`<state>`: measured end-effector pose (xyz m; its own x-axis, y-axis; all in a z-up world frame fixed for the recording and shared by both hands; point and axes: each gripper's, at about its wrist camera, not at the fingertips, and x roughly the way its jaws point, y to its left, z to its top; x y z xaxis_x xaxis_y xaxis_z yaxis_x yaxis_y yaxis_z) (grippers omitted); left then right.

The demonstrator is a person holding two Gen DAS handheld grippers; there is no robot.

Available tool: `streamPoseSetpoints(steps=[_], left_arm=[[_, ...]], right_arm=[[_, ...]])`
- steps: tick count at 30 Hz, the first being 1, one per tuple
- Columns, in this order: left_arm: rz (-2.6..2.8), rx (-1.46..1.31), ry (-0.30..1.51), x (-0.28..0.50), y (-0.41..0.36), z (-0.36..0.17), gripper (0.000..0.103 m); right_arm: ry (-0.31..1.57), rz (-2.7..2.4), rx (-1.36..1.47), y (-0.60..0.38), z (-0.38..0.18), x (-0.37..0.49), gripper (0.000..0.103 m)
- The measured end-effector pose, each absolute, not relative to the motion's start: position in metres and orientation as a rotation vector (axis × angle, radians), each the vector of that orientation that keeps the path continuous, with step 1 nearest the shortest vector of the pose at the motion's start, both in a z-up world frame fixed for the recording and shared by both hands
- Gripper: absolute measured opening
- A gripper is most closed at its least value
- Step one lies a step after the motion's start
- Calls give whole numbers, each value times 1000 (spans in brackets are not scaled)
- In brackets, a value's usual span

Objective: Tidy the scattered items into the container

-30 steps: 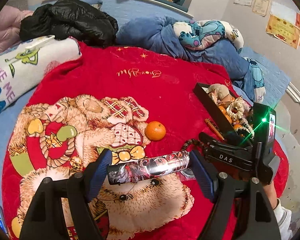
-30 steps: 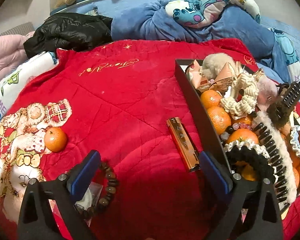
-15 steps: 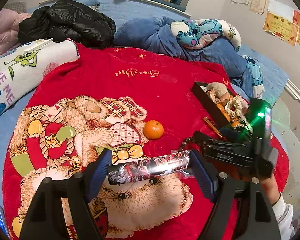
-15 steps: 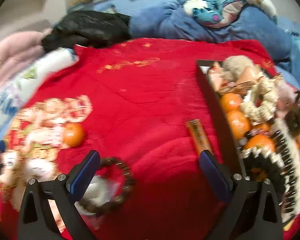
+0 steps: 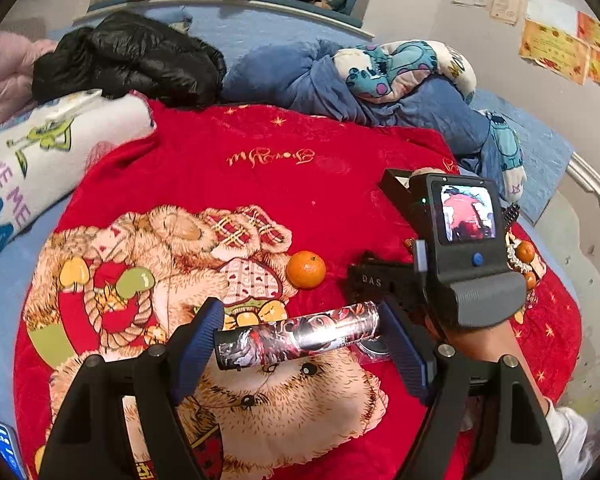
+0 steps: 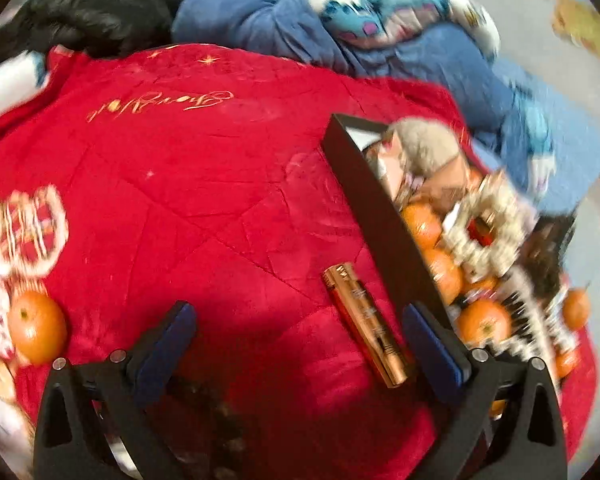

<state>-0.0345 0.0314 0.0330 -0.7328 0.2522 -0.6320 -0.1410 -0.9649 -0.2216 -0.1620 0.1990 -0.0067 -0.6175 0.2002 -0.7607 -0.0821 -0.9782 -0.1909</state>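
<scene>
My left gripper (image 5: 300,340) is shut on a printed red, black and silver tube (image 5: 296,336), held crosswise above the red blanket. A loose orange (image 5: 306,269) lies just beyond it; it also shows in the right wrist view (image 6: 38,332). My right gripper (image 6: 300,340) is open and empty, low over the blanket, seen from behind in the left wrist view (image 5: 452,264). A gold tube (image 6: 366,328) lies by its right finger, beside the black box (image 6: 372,208) filled with oranges, hair clips and a comb. A dark bead bracelet (image 6: 208,408) lies under the right gripper, blurred.
The red teddy-bear blanket (image 5: 260,184) covers a round bed. A black jacket (image 5: 132,60), a white printed pillow (image 5: 40,152) and a blue quilt with plush print (image 5: 380,80) lie along the far side. The bed edge and floor are at the right.
My right gripper swung left and lowered over the bracelet; its view is blurred with motion. My left gripper has kept hold of the printed tube and barely moved.
</scene>
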Motion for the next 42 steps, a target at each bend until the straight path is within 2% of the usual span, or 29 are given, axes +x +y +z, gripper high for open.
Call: streamPoseSetpoints(steps=[2, 9, 14, 18, 20, 23, 25, 26, 28, 32, 35, 42], left_arm=[[2744, -1025, -204, -35, 35, 33, 81], [2695, -1070, -258, -48, 44, 20, 81], [2696, -1067, -182, -49, 61, 16, 81], [2680, -1048, -109, -48, 73, 16, 81], [2664, -1042, -111, -46, 76, 17, 81], [2649, -1026, -115, -42, 79, 20, 81], [2647, -1003, -115, -38, 81, 24, 81], [2648, -993, -115, -36, 81, 26, 81], [2648, -980, -119, -34, 81, 28, 81], [2646, -972, -110, -31, 80, 30, 81], [2671, -953, -108, -31, 77, 31, 81], [2721, -926, -149, -35, 66, 30, 81]], right_arm=[[-113, 2692, -1298, 209, -6, -164, 103], [-98, 2673, -1285, 214, -6, -171, 103], [-84, 2580, -1317, 208, -7, -200, 103], [18, 2555, -1447, 213, -4, -211, 103], [-26, 2593, -1440, 211, -3, -204, 102], [-116, 2649, -1371, 209, -2, -187, 89], [-101, 2683, -1372, 211, 0, -177, 73], [-44, 2701, -1387, 215, 0, -174, 62], [-66, 2739, -1377, 217, 2, -165, 50], [-43, 2810, -1389, 230, 0, -157, 19], [56, 2871, -1377, 242, 0, -148, 12], [328, 2988, -1409, 267, 3, -139, 12]])
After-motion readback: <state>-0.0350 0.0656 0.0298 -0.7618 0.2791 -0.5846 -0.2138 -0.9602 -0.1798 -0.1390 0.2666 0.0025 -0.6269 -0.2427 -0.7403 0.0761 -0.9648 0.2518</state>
